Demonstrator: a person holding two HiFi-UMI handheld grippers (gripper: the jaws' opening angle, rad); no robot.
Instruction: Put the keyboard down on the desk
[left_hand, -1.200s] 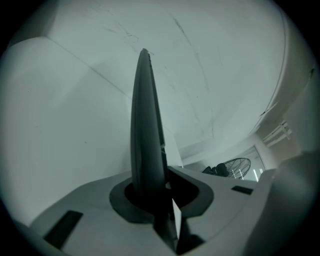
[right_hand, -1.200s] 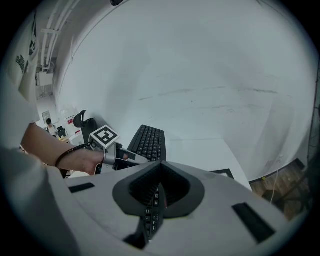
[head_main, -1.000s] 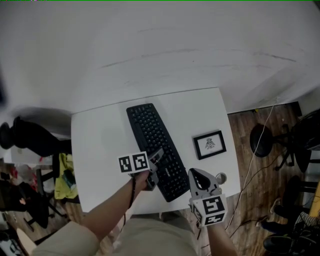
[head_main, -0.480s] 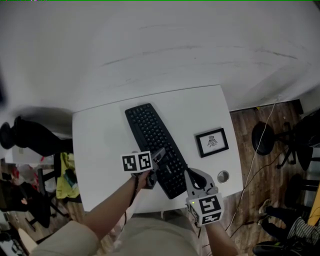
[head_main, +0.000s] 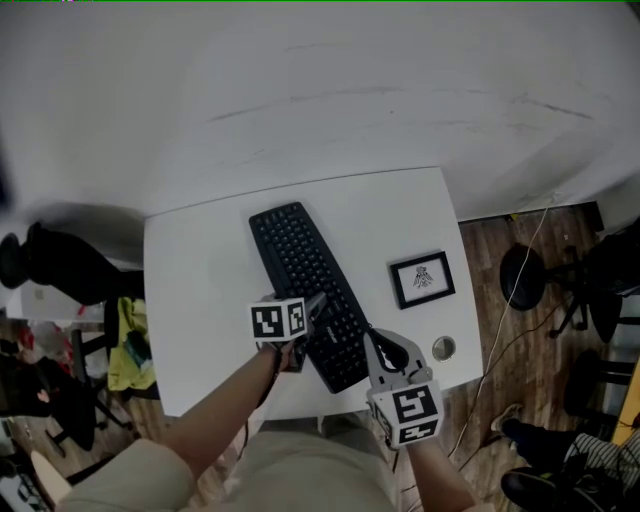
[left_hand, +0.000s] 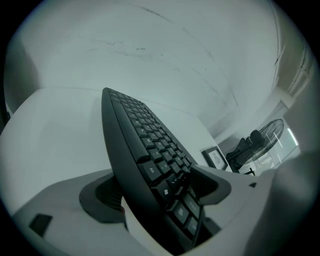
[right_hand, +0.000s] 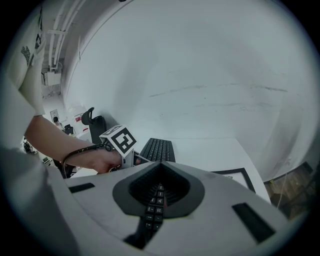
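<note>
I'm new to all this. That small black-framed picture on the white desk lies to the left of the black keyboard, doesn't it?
Not quite. The small black-framed picture is on the white desk, but it lies to the right of the black keyboard, not the left. The head view shows this.

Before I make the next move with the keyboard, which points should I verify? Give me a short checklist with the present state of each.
1. The keyboard lies on the desk: ok.
2. The left gripper has let go: ok. Its jaws have just been opening, with the keyboard's edge between them.
3. The right gripper has let go: not ok. It is shut on the keyboard's near end.
4. The picture frame is apart from the keyboard: ok.
5. The near end is fully down: cannot tell.
</note>
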